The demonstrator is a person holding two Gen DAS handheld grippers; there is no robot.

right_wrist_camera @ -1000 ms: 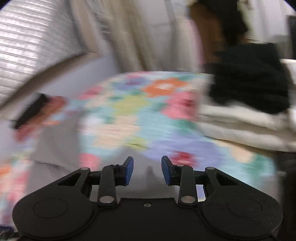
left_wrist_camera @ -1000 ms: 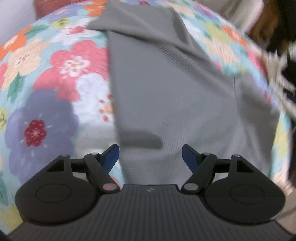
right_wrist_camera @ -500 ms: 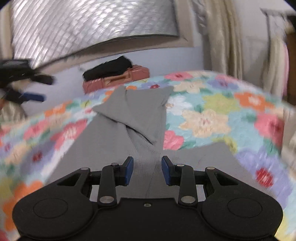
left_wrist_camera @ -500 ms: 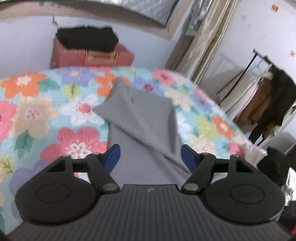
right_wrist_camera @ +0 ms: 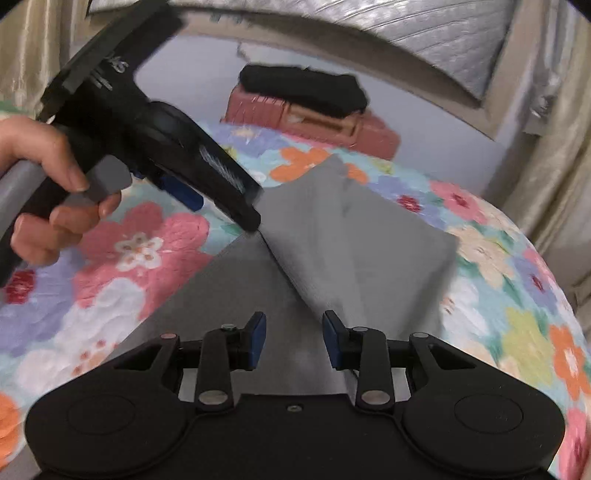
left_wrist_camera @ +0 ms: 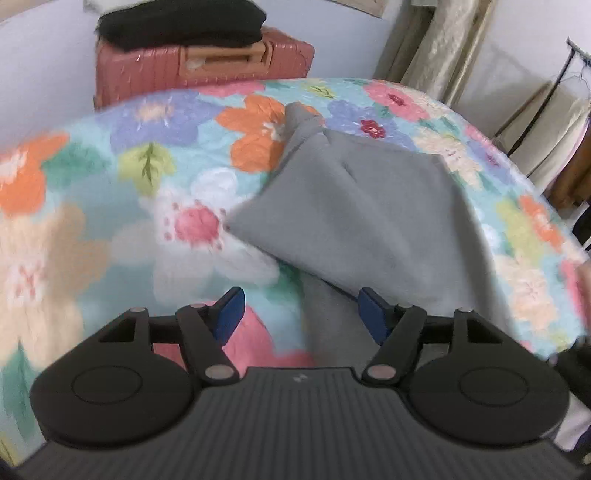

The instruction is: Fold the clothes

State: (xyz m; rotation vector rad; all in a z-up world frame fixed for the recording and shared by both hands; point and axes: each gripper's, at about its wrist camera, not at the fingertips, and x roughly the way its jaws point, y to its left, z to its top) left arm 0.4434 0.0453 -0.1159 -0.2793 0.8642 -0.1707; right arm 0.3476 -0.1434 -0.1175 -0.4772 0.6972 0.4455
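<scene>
A grey garment (left_wrist_camera: pixel 369 214) lies on the floral bedspread (left_wrist_camera: pixel 92 229), its far part folded over into a slanted flap. My left gripper (left_wrist_camera: pixel 299 306) hovers above the near left edge of that flap. Its jaws are opening and nothing is between them. In the right wrist view the same grey garment (right_wrist_camera: pixel 351 240) runs away from the camera, and my right gripper (right_wrist_camera: pixel 293 332) hangs over its middle, open and holding nothing. The left gripper (right_wrist_camera: pixel 181 192) shows there too, gripped by a hand (right_wrist_camera: pixel 55 192) above the flap's left corner.
A pink suitcase (left_wrist_camera: pixel 207 62) with a folded black cloth (left_wrist_camera: pixel 177 22) on top stands against the wall behind the bed. Beige curtains (right_wrist_camera: pixel 554 166) hang at the right. A clothes rack (left_wrist_camera: pixel 565 74) stands beyond the bed's right edge.
Both grippers have swung toward the far folded end of the grey garment. The right wrist view has turned from the bed's side to face the garment, and the left gripper is now inside it.
</scene>
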